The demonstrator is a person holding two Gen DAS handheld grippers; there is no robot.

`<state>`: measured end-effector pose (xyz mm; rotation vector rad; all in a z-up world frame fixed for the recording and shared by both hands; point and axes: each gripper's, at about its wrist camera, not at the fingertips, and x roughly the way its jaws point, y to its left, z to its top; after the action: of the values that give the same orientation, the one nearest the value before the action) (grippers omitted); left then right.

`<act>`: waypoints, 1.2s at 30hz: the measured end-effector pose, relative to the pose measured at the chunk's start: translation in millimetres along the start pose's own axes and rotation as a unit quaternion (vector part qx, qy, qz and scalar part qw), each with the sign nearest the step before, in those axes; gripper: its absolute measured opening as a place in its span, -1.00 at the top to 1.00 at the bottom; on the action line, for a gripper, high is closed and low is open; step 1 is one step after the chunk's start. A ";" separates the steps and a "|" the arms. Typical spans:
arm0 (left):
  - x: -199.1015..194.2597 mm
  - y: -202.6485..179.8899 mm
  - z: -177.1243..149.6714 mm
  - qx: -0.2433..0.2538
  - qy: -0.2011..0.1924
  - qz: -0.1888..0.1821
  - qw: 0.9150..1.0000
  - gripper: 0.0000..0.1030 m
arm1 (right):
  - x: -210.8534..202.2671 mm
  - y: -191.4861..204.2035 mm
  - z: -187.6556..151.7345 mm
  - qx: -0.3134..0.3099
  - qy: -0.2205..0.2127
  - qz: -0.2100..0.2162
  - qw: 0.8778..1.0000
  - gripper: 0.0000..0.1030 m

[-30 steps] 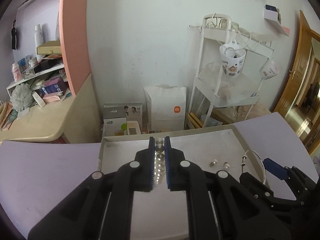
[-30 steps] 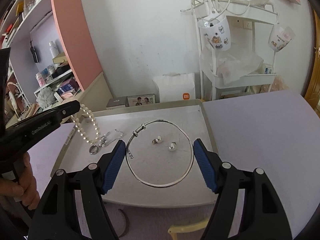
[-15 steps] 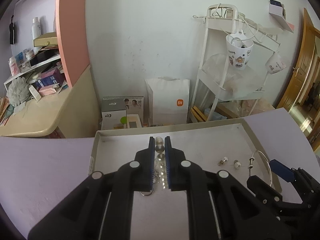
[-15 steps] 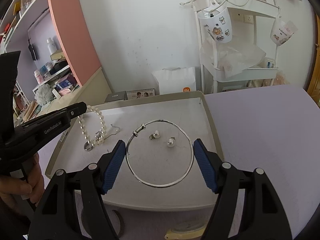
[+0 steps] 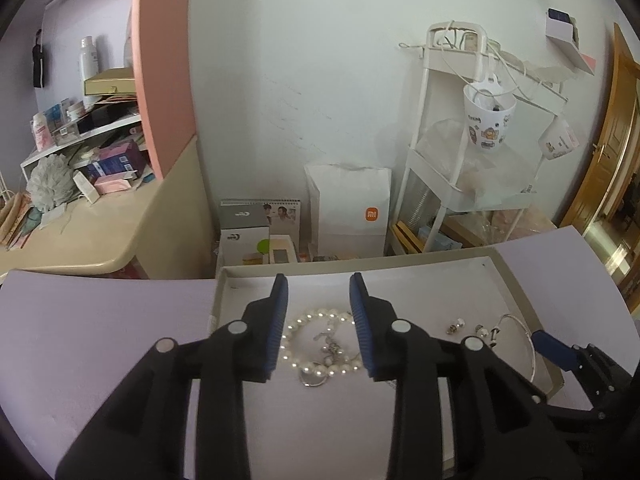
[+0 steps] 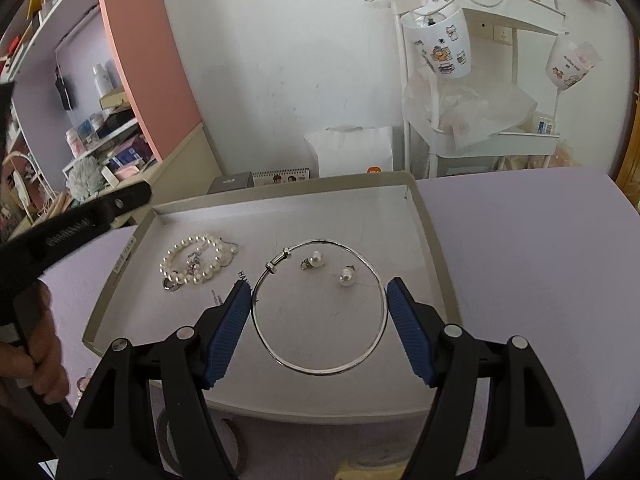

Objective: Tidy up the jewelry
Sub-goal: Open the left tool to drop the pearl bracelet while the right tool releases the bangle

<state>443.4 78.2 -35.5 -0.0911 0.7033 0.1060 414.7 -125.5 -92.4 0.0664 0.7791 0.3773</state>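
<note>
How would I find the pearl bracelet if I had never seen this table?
Look for the shallow grey tray on the purple table. In the right wrist view, the pearl bracelet lies flat in the tray's left part, left of the thin silver bangle and the two pearl earrings inside that bangle. It is the only loop made of many round white beads.

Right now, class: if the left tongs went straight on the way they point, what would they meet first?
Probably the pearl bracelet, lying in the tray between the opening left tongs, untouched. Depth is unclear, so they might pass over it and reach the tray floor first.
</note>
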 end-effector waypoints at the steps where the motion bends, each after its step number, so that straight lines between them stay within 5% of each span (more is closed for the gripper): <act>1: -1.7 1.3 0.3 0.000 -0.002 0.003 1.000 0.28 | 2.5 1.5 0.0 -0.003 0.003 -0.002 1.000 -0.39; 11: -12.7 15.5 2.0 -0.007 -0.013 0.015 1.000 0.03 | 13.6 6.1 -0.7 -0.012 0.017 -0.016 1.000 -0.41; 13: -13.3 17.2 1.7 -0.009 -0.014 0.017 1.000 -0.02 | 12.5 5.9 -0.7 -0.011 0.015 -0.015 1.000 -0.63; 17: -15.4 17.9 2.0 -0.009 -0.015 0.018 1.000 -0.05 | 8.7 4.8 0.2 -0.008 0.010 -0.013 1.000 -0.64; 36: -87.7 13.4 -8.9 0.006 -0.064 0.032 0.997 -0.49 | -53.9 -1.2 -19.1 0.012 -0.036 -0.003 0.999 -0.64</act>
<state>369.5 84.6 14.1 -0.0492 0.5783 0.1680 366.8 -147.4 -70.0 0.0990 0.7123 0.3590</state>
